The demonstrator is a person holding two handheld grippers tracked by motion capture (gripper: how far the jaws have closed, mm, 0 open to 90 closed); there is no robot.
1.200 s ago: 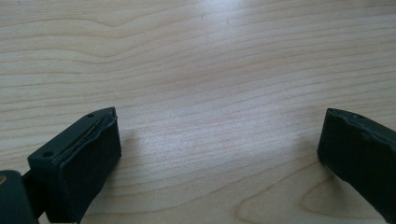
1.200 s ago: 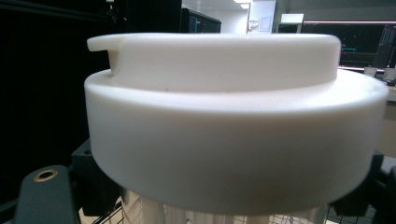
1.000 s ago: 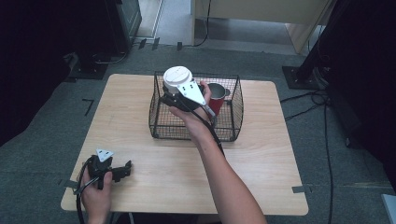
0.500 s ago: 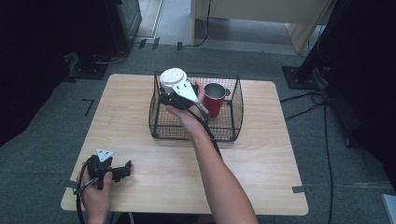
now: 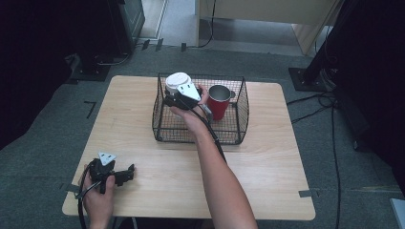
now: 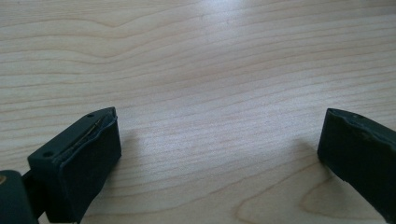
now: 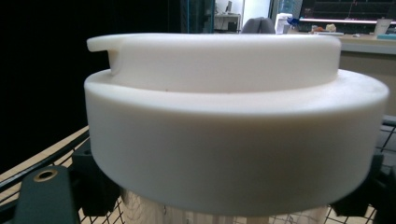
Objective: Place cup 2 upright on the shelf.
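Observation:
A cup with a wide white lid (image 5: 177,80) is held in my right gripper (image 5: 179,98), which is shut on its body just under the lid. The cup is at the back left corner of a black wire basket (image 5: 229,136), its lid higher than the rim. In the right gripper view the white lid (image 7: 233,116) is very close, with a shiny body below it and black fingers (image 7: 91,186) on either side. A red mug (image 5: 219,101) stands upright in the basket to the right of the cup. My left gripper (image 5: 125,174) lies open on the table's front left, with bare wood between its fingers (image 6: 84,158).
The wooden table (image 5: 267,167) has free room in front of the basket and to both sides. The person's right forearm (image 5: 215,171) crosses the middle of the table. Grey carpet, dark stands and cables surround the table.
My right gripper has carried the white-lidded cup leftward, away from the red mug, toward the basket's back left corner. The left gripper has stayed still.

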